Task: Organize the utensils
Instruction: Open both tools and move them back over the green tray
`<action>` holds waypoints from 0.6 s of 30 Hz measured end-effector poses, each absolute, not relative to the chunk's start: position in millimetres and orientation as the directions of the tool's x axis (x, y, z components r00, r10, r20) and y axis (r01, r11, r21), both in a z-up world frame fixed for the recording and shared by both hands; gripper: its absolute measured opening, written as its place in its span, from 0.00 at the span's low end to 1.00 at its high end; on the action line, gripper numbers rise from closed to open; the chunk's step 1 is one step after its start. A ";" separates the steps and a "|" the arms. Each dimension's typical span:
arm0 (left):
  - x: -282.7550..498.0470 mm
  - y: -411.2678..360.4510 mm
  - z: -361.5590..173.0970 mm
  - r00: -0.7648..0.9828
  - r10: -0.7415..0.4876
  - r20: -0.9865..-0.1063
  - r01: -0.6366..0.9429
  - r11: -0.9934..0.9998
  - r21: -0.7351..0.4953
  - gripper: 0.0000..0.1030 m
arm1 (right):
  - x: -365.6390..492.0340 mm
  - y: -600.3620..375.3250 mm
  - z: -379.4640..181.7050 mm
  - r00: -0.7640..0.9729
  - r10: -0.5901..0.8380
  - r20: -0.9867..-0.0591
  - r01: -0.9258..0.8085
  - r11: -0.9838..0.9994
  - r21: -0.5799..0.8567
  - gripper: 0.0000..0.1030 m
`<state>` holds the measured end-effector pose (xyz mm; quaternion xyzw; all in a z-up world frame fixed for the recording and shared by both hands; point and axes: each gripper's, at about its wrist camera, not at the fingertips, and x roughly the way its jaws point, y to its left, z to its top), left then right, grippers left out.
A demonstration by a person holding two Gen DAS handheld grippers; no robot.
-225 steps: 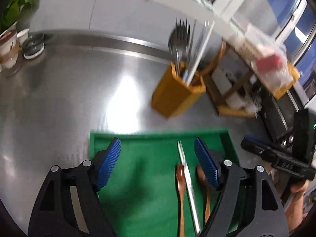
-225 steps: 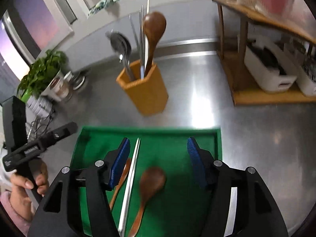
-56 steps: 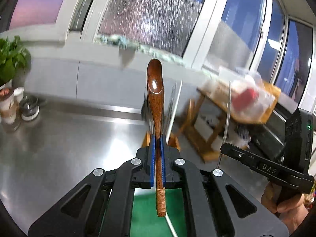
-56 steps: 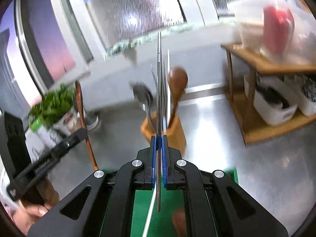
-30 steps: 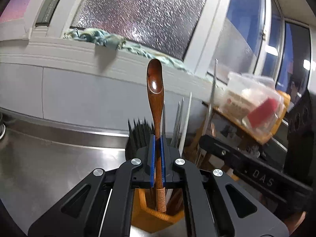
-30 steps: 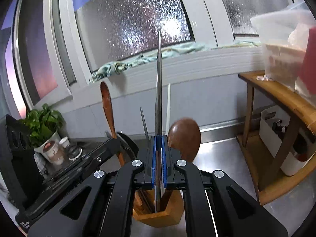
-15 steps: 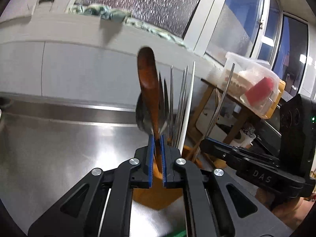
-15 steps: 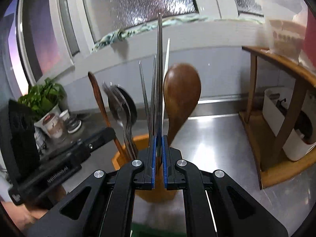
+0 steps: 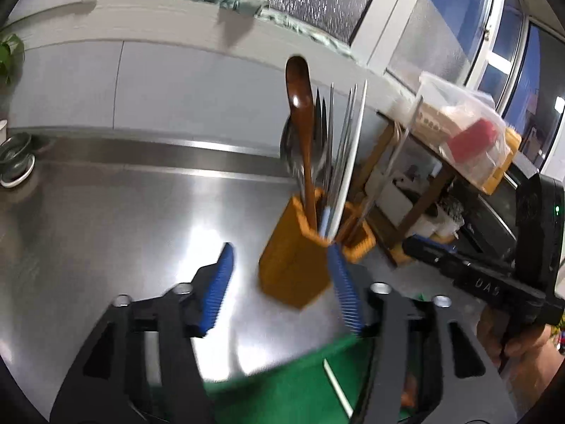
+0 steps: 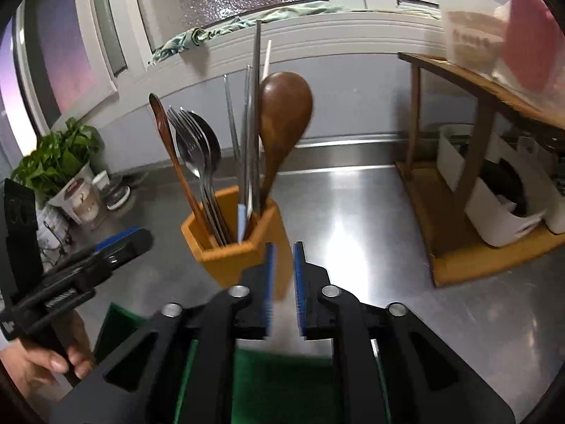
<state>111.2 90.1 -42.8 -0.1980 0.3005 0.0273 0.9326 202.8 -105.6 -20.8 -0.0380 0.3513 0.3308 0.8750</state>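
Note:
An orange utensil holder (image 9: pixel 293 268) (image 10: pixel 233 247) stands on the steel counter. It holds a slim wooden spoon (image 9: pixel 300 106) (image 10: pixel 162 130), a wide wooden spoon (image 10: pixel 282 116), metal chopsticks (image 10: pixel 256 106) (image 9: pixel 349 141) and several forks and spoons (image 10: pixel 194 141). My left gripper (image 9: pixel 280 282) is just in front of the holder with its jaws opening wide and nothing between them. My right gripper (image 10: pixel 284 282) is also just short of the holder, its jaws opening a little, with nothing between the pads. A green mat (image 9: pixel 282 381) (image 10: pixel 282 381) lies below with a chopstick (image 9: pixel 337 385) on it.
A wooden shelf (image 10: pixel 476 176) with white bins (image 10: pixel 494 212) stands to the right, with a plastic box (image 9: pixel 459 130) on top. A potted plant (image 10: pixel 53 155) and small jars (image 10: pixel 84 205) sit at the left. A hand (image 9: pixel 512 339) holds the other gripper.
Both grippers have let go: the slim wooden spoon and the metal chopstick now stand in the holder. Both sets of jaws have parted and both grippers have tipped downward.

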 end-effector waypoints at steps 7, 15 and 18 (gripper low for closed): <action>83.4 85.7 -46.4 0.688 -0.093 -0.720 -0.251 0.900 -0.357 0.87 | 178.0 -131.8 -13.7 0.446 0.508 -0.737 -0.599 0.781 0.176 0.81; 59.4 46.2 -51.6 0.505 -0.169 -0.847 -0.285 0.893 -0.348 0.88 | 145.0 -159.7 -15.0 0.286 0.432 -0.855 -0.633 0.755 0.170 0.85; 53.1 29.7 -53.6 0.458 -0.202 -0.865 -0.288 0.887 -0.360 0.88 | 134.4 -167.8 -14.3 0.243 0.423 -0.873 -0.638 0.747 0.184 0.85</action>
